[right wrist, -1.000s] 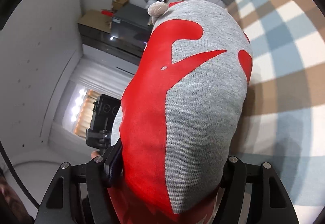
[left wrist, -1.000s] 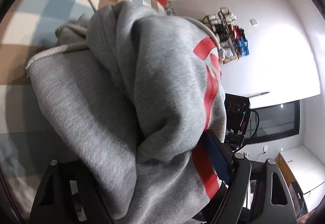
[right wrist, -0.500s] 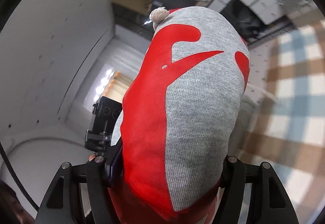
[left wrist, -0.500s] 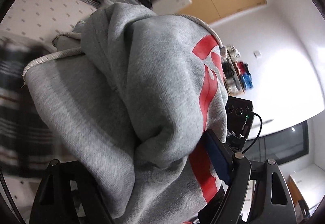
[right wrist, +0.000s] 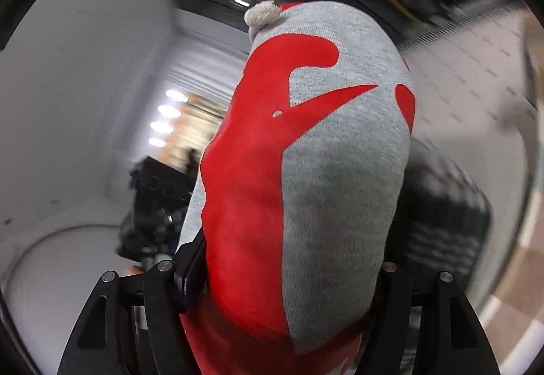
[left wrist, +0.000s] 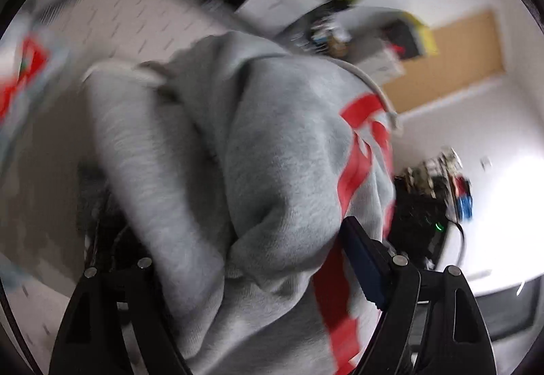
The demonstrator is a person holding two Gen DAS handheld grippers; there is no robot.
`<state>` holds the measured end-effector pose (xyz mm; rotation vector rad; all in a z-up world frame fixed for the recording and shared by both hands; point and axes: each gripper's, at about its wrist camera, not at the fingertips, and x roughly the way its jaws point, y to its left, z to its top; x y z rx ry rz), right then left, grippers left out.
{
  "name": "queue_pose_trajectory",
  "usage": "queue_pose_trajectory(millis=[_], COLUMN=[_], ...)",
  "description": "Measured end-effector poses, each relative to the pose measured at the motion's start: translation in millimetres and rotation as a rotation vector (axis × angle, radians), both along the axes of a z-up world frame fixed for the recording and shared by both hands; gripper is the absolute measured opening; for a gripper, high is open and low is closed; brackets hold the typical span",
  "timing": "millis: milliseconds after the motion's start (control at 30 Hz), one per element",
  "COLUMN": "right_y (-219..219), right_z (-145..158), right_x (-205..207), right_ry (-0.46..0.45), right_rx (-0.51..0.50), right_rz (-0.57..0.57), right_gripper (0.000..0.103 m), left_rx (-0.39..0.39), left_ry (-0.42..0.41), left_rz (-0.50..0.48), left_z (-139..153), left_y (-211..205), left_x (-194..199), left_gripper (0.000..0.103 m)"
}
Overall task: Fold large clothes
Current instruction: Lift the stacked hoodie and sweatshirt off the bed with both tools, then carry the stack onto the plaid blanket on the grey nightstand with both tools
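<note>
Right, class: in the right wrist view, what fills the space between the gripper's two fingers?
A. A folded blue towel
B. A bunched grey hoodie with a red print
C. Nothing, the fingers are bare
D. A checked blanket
B: the grey hoodie with its red print bulges up between the fingers of the right gripper, pressed in on both sides, a knotted drawstring end at its top.

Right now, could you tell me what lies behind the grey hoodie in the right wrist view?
The grey hoodie fills the middle. Around it show a blurred white wall, dark furniture and lamps; whatever is directly behind it is covered.
</note>
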<state>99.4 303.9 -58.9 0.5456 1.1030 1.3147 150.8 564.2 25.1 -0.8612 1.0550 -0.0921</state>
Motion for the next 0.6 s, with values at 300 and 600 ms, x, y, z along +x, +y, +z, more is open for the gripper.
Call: queue_pose_trajectory(millis=[300,600], right_y=[-1,15], right_z=[17,48], right_x=[-18,-21], right_ry=[-0.226,-0.302], right_rx=[-0.232,-0.387], right_rz=[0.054,0.022], right_gripper=[0.074,0.076], left_rx=[-0.047,0.037], left_ry=[-0.035,-0.177], left_rz=[0.001,0.122], left_z=[-20,33], left_y=[16,33], left_x=[-9,-57], left_gripper=[0.079,0.079])
